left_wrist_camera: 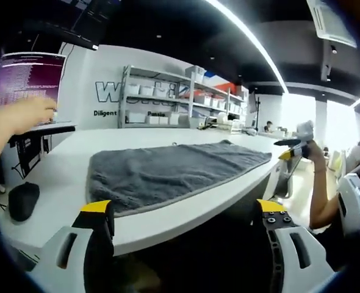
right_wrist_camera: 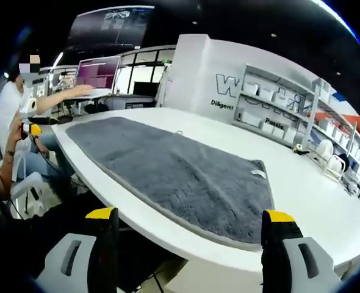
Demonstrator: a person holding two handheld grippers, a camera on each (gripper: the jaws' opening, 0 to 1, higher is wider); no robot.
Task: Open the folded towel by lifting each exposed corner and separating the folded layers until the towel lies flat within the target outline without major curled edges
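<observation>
A grey towel (left_wrist_camera: 168, 168) lies spread along the white table (left_wrist_camera: 64, 152), its near edge following the table's rim. In the right gripper view the towel (right_wrist_camera: 174, 168) looks flat, with a small white tag (right_wrist_camera: 259, 174) near its right corner. My left gripper (left_wrist_camera: 183, 209) is open, below the table's edge and short of the towel, holding nothing. My right gripper (right_wrist_camera: 190, 215) is also open, off the table's near edge (right_wrist_camera: 168, 241) with nothing between its fingers. The right gripper (left_wrist_camera: 293, 149) also appears in the left gripper view, held in a hand beyond the towel's far end.
A person's arm (right_wrist_camera: 64, 94) reaches to a laptop (right_wrist_camera: 97, 76) at the table's far end. A black object (left_wrist_camera: 22, 200) sits left of the table. Shelves with boxes (left_wrist_camera: 180, 97) line the back wall. A white chair (right_wrist_camera: 27, 183) stands beside the table.
</observation>
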